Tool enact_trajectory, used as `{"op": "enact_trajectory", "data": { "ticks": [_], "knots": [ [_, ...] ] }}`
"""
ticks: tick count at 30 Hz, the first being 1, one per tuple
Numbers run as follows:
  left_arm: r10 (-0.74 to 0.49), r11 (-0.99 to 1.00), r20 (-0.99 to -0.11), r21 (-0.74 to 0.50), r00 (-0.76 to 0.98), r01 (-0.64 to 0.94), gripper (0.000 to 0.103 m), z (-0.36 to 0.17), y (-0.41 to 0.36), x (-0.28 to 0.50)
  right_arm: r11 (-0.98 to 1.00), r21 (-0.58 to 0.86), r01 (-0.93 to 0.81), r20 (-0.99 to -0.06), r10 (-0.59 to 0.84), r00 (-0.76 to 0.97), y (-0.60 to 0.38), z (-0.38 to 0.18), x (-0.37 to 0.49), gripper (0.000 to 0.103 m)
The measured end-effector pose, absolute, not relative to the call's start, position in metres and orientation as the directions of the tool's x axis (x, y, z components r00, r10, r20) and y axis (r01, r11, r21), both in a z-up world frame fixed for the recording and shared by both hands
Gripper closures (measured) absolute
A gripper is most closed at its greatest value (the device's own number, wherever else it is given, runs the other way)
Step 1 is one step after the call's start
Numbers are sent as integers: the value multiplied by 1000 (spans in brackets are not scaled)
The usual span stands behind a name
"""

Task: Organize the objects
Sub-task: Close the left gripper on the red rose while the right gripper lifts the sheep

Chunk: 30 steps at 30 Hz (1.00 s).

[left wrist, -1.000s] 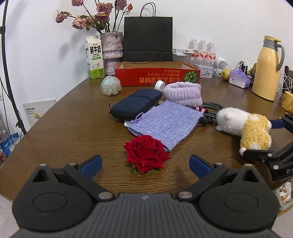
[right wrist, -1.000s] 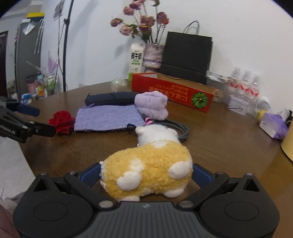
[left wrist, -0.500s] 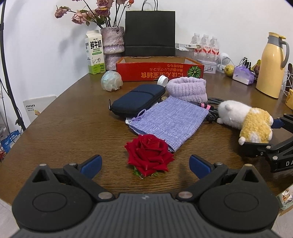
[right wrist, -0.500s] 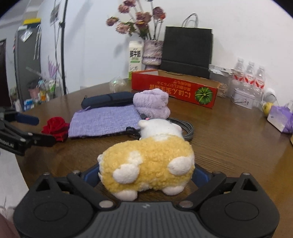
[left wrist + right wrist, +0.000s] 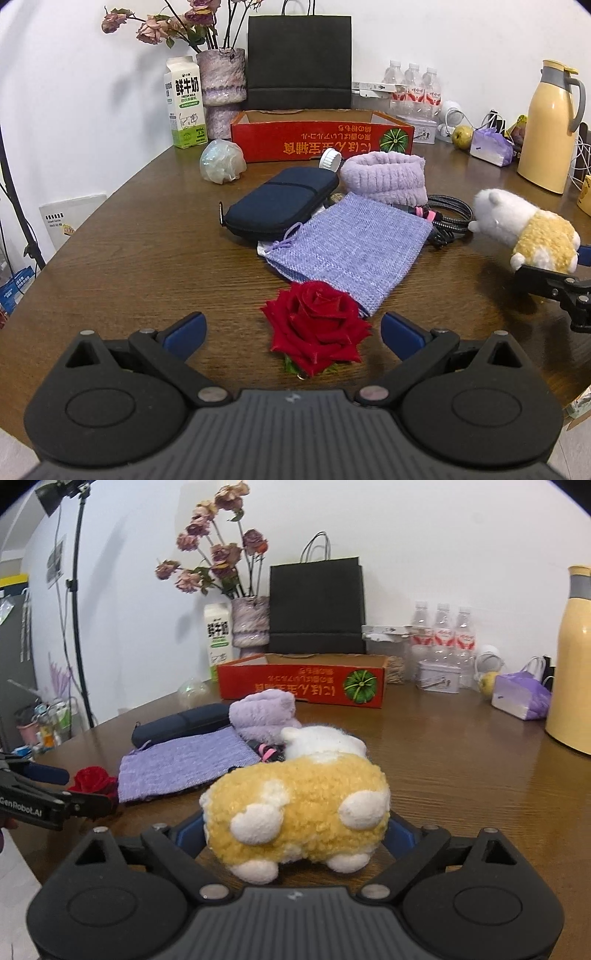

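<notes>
Round brown tabletop (image 5: pixel 122 236) carries everything. At the back, a black paper bag (image 5: pixel 299 62) stands against the wall, with an open red cardboard box (image 5: pixel 321 138) just in front of it. Yellow thermos (image 5: pixel 550 125) far right, milk carton (image 5: pixel 184 103) and vase of dried flowers (image 5: pixel 221 85) back left. Mid-table: purple woven pouch (image 5: pixel 351 247) lying flat, dark blue zip case (image 5: pixel 280 203) touching its far left edge, rolled lilac towel (image 5: pixel 384 177) behind, black cable (image 5: pixel 447 218) beside it. Plush toy (image 5: pixel 299 805), yellow and white, lies on the tabletop between the fingers of the right tongs (image 5: pixel 295 830); those jaws stand wide and are closing, blue pads right at its sides, firm squeeze not clear. Left tongs (image 5: pixel 291 328) wide open, holding nothing, red rose (image 5: pixel 317 328) sitting on the tabletop between the fingers, touching the pouch's near corner.
</notes>
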<state>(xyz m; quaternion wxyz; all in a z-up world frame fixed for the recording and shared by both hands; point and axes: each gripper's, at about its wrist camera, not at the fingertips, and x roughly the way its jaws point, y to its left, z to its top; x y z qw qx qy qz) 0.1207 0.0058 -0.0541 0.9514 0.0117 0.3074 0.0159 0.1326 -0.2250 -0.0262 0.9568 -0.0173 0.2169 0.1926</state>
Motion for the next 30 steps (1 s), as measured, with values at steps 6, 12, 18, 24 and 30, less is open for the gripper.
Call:
{"op": "enact_trajectory", "data": {
  "ticks": [6, 12, 18, 24, 30],
  "knots": [
    [12, 1000, -579, 17, 815, -3, 12, -56, 9, 126, 939, 55, -341, -402, 333, 853, -219, -22, 127, 10],
    [12, 1000, -577, 12, 817, -6, 43, -62, 9, 129, 945, 44, -325, -391, 316, 864, -214, -17, 120, 10],
    [8, 1000, -569, -4, 822, -13, 64, -60, 14, 124, 947, 36, -319, -382, 308, 872, -209, -12, 114, 10],
    [18, 1000, -554, -8, 832, -27, 64, -55, 18, 116, 949, 29, -314, -367, 302, 880, -207, -6, 110, 10],
    [22, 999, -529, -9, 848, -32, 64, -43, 18, 111, 951, 23, -308, -348, 297, 889, -207, 0, 106, 10]
  ]
}}
